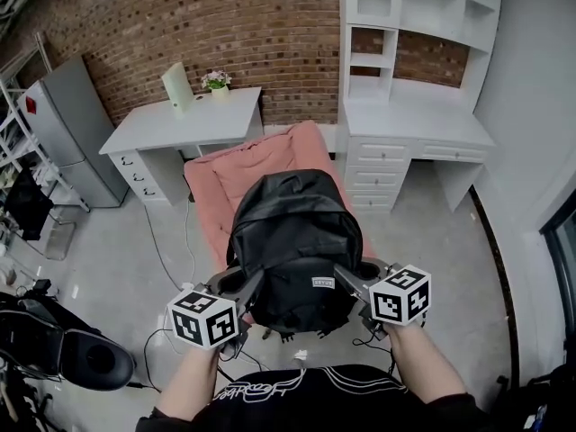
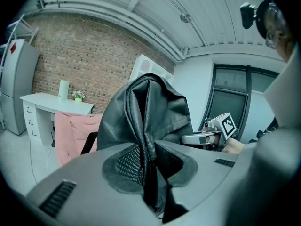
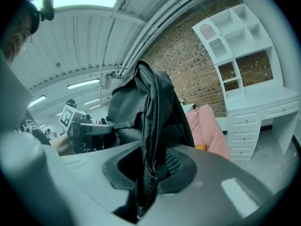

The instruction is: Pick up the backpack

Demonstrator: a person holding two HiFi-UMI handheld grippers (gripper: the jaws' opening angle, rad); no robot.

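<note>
the black backpack (image 1: pixel 292 237) hangs between the two sets of jaws, held up in front of the person, its bulk rising ahead of and above both. the left gripper (image 2: pixel 146 173) has its jaws nearly closed, pinching a narrow ridge of black webbing and zipper seam on the bag's side; the fabric runs straight up out of the gap and fills the space between the pads. the right gripper (image 3: pixel 148 171) matches it on the bag's other side: jaws close together, clamped on a strip of black mesh-edged strap that climbs from between them. each gripper shows beyond the bag in the other's view, so the backpack sits squarely between the two.

a small grey label (image 1: pixel 322 282) is sewn on the bag's near face, between the two sets of jaws; its print is too small to read. white script runs across the person's dark shirt (image 1: pixel 270 390) behind the jaws, not legible. the cubes on the grippers carry black-and-white square markers only.

ahead of the jaws and under the bag's far edge lies a pink bed (image 1: pixel 261 165); whether the bag touches it i cannot tell. beyond that, to the left, a white bench (image 1: pixel 180 124) carries a small potted plant (image 1: pixel 216 81); to the right stands a white shelf unit (image 1: pixel 423 25), against a brick wall (image 1: pixel 225 25).
</note>
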